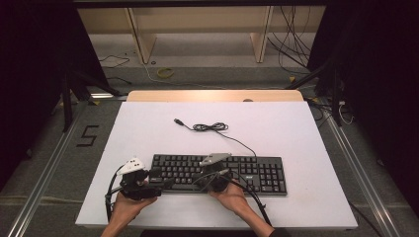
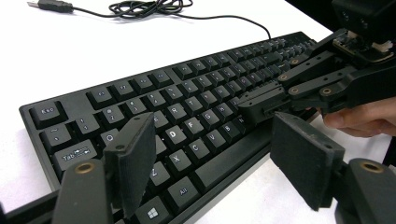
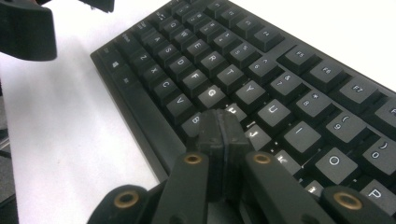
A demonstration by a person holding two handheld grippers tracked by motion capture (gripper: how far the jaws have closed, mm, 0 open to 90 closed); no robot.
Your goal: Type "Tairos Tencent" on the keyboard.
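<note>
Your right gripper (image 3: 219, 135) has its matte black jaws pressed flat together, tip resting on the keys around H, so typing looks under way, though how much is left I cannot judge. Your left gripper (image 2: 212, 161) hangs wide open over the near-left keys of the black plastic keyboard (image 1: 247, 168) on the white worktop (image 1: 148, 128).
</note>
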